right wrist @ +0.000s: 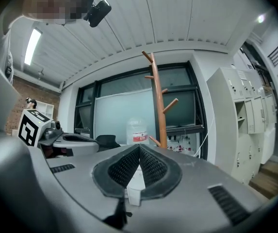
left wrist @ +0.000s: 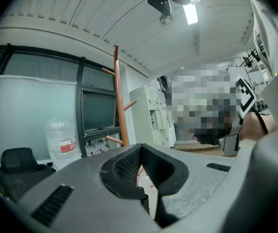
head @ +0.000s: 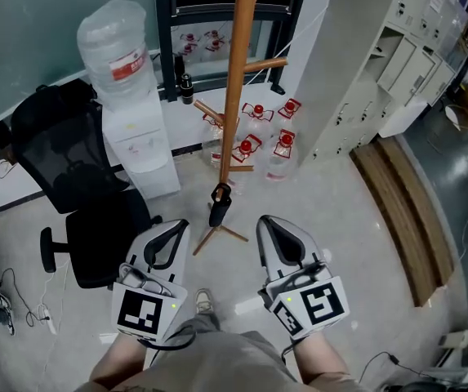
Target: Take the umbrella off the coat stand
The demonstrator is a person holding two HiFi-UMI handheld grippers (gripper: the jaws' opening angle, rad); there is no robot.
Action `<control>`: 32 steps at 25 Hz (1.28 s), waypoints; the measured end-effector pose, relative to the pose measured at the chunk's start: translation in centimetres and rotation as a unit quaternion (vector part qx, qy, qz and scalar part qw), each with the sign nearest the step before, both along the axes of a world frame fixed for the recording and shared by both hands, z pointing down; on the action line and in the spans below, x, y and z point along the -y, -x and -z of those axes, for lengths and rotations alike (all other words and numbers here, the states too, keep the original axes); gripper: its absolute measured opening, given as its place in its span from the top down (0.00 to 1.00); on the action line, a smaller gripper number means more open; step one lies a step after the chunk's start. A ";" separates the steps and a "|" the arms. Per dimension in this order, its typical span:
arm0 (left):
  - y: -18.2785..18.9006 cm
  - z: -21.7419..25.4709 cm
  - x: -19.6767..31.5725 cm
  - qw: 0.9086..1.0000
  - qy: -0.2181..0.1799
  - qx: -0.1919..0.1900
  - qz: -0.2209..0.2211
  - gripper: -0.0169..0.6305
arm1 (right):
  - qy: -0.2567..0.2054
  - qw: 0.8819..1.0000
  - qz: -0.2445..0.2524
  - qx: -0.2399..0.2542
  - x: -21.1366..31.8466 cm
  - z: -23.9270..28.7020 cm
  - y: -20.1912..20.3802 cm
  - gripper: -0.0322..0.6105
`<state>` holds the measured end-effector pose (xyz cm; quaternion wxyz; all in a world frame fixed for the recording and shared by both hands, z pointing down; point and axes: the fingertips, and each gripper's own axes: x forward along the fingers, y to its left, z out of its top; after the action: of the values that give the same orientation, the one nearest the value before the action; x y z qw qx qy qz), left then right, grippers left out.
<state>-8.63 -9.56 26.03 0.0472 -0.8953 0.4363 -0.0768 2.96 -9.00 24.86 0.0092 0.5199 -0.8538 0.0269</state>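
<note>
Left hand-held gripper [head: 178, 229]: jaws together at the tips, nothing between them. It is held close to the person's body and points toward the stand.
Right hand-held gripper [head: 268, 227]: also closed and empty, beside the left one and aimed the same way.
Umbrella [head: 220, 205]: black and folded, hanging low on the stand [head: 238, 72] just above its legs. It is ahead of both grippers and between their lines of aim. How it is hooked on cannot be made out.
Stand: a thin wooden pole with angled pegs on splayed legs, and it looks light.
Around it: bottles [head: 250, 141] with red caps stand on the floor just behind the legs. A dispenser [head: 140, 141] and a chair [head: 70, 170] are to the left.
Stage: probably the approach, with no contact yet.
Risk, jaws: if they arrive closed they would knock the umbrella and set it swinging, so they need to open first.
Risk, pull: dragging the umbrella straight outward could catch its loop or handle on a peg and tip the stand into the bottles. It likely needs lifting clear of the peg first.
Risk, grip: a folded canopy is soft and may slip through the pads; the handle end seems safer.
Risk, feet: the legs spread out near the person's shoe [head: 204, 301], so a step in could kick them.
</note>
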 end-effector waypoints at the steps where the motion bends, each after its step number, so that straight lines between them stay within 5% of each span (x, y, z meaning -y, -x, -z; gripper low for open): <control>1: 0.3 -0.1 0.8 1.000 0.000 0.000 -0.002 0.96 | 0.001 1.000 -0.001 -0.001 0.7 -0.2 0.4 0.94; 12: 1.7 -1.2 6.2 1.000 0.007 -0.003 -0.015 0.96 | 0.011 1.000 -0.008 -0.016 5.9 -1.5 2.0 0.94; 32: -1.7 -4.0 9.5 0.999 0.037 0.013 0.018 0.96 | 0.031 0.999 0.034 0.000 10.1 -3.9 -1.2 0.94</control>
<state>-6.97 -19.02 30.00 0.0183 -0.8872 0.4489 -0.1052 4.20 -19.12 28.78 0.0264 0.4897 -0.8699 0.0527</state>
